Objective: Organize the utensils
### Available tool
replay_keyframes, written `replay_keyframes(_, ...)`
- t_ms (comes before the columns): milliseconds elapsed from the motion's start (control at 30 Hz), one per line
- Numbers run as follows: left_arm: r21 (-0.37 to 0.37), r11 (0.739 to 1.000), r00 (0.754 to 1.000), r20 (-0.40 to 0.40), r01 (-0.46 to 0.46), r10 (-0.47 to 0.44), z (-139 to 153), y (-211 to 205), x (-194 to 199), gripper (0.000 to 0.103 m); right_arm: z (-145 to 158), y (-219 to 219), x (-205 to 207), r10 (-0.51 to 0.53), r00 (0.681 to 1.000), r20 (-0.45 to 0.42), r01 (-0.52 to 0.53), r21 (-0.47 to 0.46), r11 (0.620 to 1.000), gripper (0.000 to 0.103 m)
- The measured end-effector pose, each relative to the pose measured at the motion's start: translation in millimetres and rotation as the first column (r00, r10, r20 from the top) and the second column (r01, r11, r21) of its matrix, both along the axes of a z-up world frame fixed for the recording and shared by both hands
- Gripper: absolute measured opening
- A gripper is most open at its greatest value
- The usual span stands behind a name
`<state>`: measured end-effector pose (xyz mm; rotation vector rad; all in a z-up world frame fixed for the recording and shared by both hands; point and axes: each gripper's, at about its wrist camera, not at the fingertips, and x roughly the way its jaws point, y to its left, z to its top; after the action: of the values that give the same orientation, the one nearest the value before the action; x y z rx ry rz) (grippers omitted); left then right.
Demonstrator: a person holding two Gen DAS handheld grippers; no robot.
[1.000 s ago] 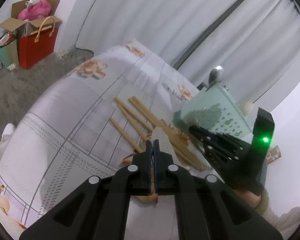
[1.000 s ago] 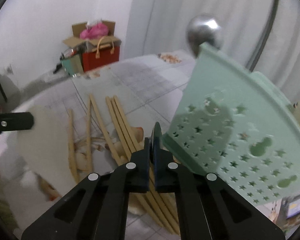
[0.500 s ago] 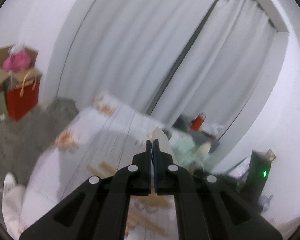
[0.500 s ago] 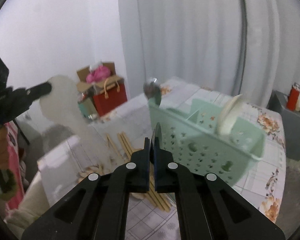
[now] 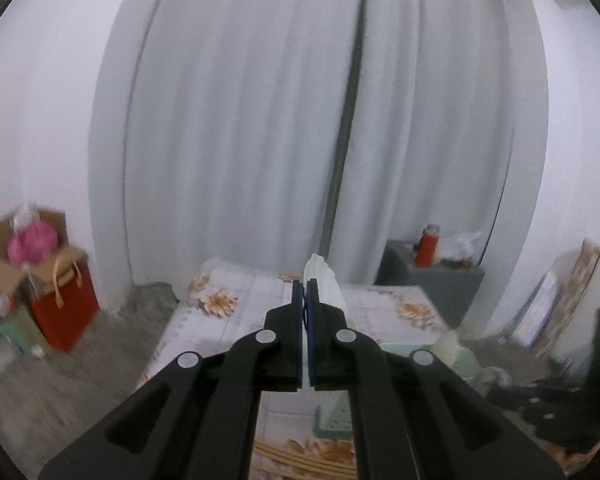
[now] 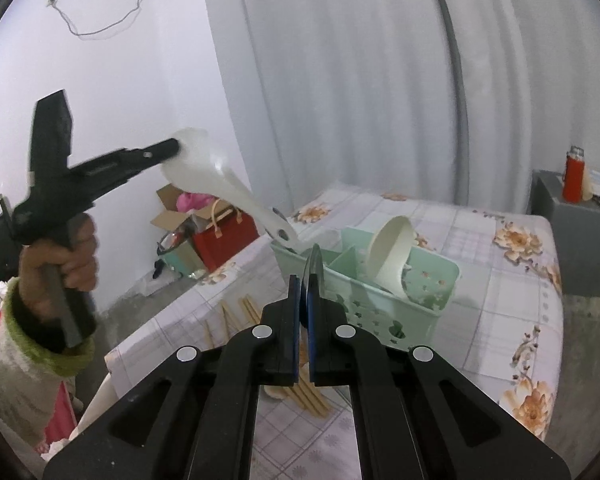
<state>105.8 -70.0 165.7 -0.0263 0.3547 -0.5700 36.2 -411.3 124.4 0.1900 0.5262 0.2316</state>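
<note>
My left gripper point(image 5: 305, 284) is shut on a white plastic spoon point(image 5: 324, 280). In the right wrist view the left gripper point(image 6: 174, 147) is raised at the left, pinching that white spoon point(image 6: 204, 176) by its bowl. The spoon's handle slopes down toward the mint green basket point(image 6: 420, 292). A cream spoon point(image 6: 392, 256) leans in the basket. My right gripper point(image 6: 304, 284) is shut on a thin metal utensil point(image 6: 314, 264), seen edge on, just in front of the basket. Wooden chopsticks point(image 6: 252, 308) lie on the floral tablecloth point(image 6: 500, 280).
A red bag point(image 6: 224, 236) and a cardboard box point(image 6: 172, 216) stand on the floor at the left. A grey cabinet point(image 6: 580, 256) with a red flask point(image 6: 574, 176) stands right of the table. White curtains hang behind. A sleeved hand point(image 6: 60, 264) holds the left gripper.
Both grippers have risen from close above the table. The left one lifted the white spoon high and levelled out. The right one pulled back from the basket, which now shows whole.
</note>
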Motion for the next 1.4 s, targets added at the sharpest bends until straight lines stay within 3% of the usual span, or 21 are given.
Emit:
replay_keyframes(200,0.174,0.985,0.999,0.031,0.006,-0.012,-19.9,-41.9,16.0,0.001,4.0,-5.6,-4.1,-0.009,1.0,0.012,0.008,0.031,0.999,0.001)
replay_keyframes(300,0.203,0.979,0.999,-0.002,0.038,-0.038,-30.9,-53.9,23.7,0.002,10.6,-16.7,-10.0,-0.002,0.999,0.035,-0.001,0.087,0.996,0.001)
replay_keyframes(400,0.159,0.984,0.997,-0.034,0.076,-0.072,-39.1,-54.9,29.6,0.006,15.8,-30.4,-11.3,0.009,0.998,0.06,-0.019,0.164,0.986,0.001)
replay_keyframes(467,0.095,0.992,0.994,-0.067,0.089,-0.083,-41.5,-48.5,32.4,0.03,22.1,-39.4,-12.2,0.017,0.997,0.08,-0.034,0.216,0.976,0.001)
replay_keyframes(500,0.051,0.995,0.994,-0.077,0.086,-0.082,-42.1,-41.6,33.3,0.035,25.2,-42.4,-12.9,0.019,0.996,0.089,-0.04,0.235,0.971,0.001)
replay_keyframes(767,-0.097,0.994,0.992,-0.109,0.056,-0.067,-42.0,-2.1,24.4,0.05,46.7,-70.6,-7.5,0.019,0.984,0.179,-0.087,0.379,0.921,0.001)
replay_keyframes(1033,-0.129,0.991,0.991,-0.124,0.026,-0.043,-61.3,43.0,-18.2,0.064,55.8,-92.4,27.7,-0.051,0.962,0.266,-0.072,0.434,0.898,0.001)
replay_keyframes(1400,-0.082,0.996,0.978,-0.211,-0.019,0.001,-107.9,81.1,-61.7,0.066,20.2,-100.5,72.0,-0.114,0.963,0.245,-0.02,0.486,0.874,0.002)
